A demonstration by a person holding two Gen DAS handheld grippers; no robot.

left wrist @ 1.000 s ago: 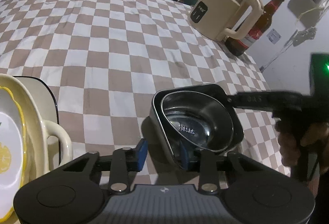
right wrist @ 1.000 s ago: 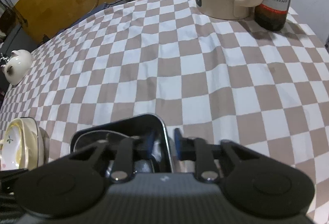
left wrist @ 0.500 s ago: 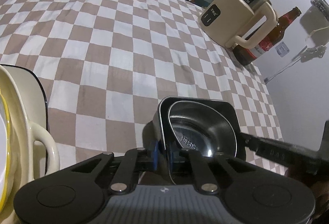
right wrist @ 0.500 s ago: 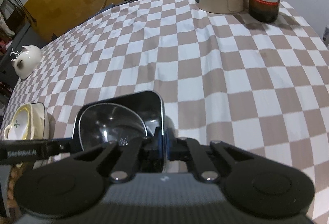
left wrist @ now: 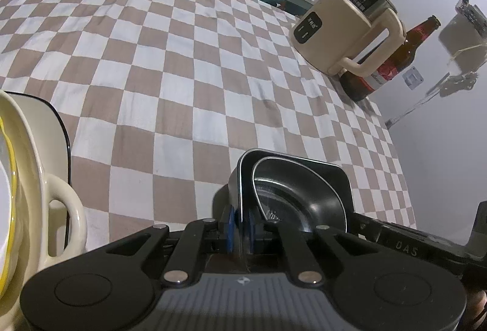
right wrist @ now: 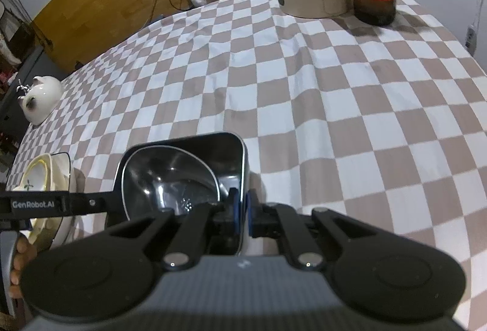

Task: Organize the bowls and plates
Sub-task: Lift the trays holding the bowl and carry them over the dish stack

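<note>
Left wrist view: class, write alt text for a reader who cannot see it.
The left gripper pinches the near wall of a dark square metal container holding a steel bowl on a checkered tablecloth. Cream dishes sit left; a kettle and beer bottle stand beyond.

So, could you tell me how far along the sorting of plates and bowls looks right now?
Done: a steel bowl already sits nested in the square metal dish, and a yellow-rimmed plate lies in the cream handled dish. In hand: the left gripper and right gripper each clamp opposite walls of the square dish. Left: joining the two stacks, probably.
</note>
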